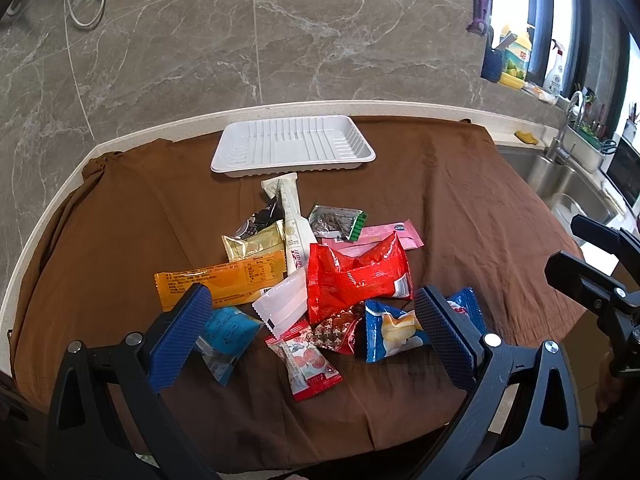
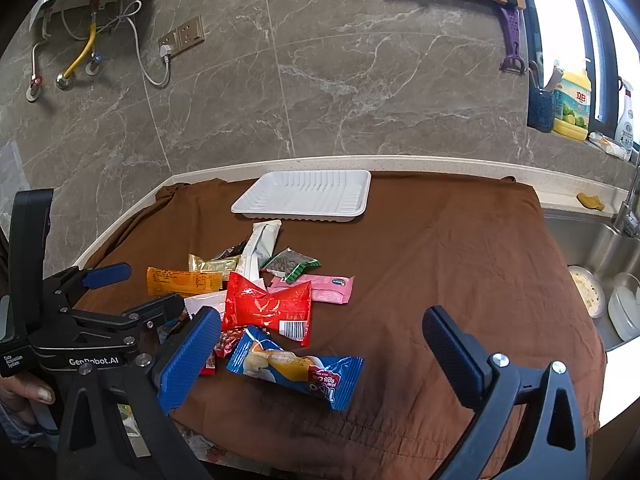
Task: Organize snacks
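Observation:
A pile of snack packets lies on a brown cloth (image 1: 460, 200): a red bag (image 1: 356, 276), an orange bar (image 1: 220, 282), a blue roll-cake packet (image 2: 296, 368), a pink packet (image 2: 332, 288), a white stick pack (image 1: 294, 220) and several smaller ones. An empty white tray (image 1: 294, 146) sits beyond the pile near the wall; it also shows in the right wrist view (image 2: 304, 196). My left gripper (image 1: 312, 320) is open and empty, low over the near side of the pile. My right gripper (image 2: 320, 344) is open and empty, above the blue roll-cake packet.
A steel sink (image 2: 600, 264) with bowls lies to the right of the cloth. Bottles (image 2: 572, 100) stand on the window ledge. A marble wall (image 1: 320, 40) rises behind the counter. The left gripper's body (image 2: 80, 320) sits close on the right gripper's left.

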Motion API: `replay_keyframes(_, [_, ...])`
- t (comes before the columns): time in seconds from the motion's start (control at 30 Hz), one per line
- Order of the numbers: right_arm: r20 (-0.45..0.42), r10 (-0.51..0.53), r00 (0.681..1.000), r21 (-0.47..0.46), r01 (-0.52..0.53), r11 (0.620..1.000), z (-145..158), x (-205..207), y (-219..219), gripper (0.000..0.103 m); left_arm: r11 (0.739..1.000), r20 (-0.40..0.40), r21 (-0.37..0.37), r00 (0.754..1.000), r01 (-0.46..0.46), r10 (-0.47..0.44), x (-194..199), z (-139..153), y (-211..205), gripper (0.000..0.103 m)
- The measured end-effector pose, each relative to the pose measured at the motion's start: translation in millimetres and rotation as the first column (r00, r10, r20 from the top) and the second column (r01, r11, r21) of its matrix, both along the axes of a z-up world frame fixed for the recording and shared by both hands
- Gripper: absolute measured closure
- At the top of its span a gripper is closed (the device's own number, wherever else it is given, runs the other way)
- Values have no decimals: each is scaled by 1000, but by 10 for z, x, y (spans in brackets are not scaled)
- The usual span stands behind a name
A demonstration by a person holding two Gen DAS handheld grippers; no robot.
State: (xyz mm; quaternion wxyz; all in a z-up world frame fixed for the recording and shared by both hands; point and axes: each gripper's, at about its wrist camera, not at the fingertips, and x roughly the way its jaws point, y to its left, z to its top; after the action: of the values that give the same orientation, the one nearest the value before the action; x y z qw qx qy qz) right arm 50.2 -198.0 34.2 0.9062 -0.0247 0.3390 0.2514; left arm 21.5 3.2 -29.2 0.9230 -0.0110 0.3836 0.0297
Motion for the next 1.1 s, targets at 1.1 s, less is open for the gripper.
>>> replay_keyframes(1.1, [4,27,1000,35,-27,999,64,69,-38,0,1000,-5,1,1000,-4,4,32,-61,-11,0])
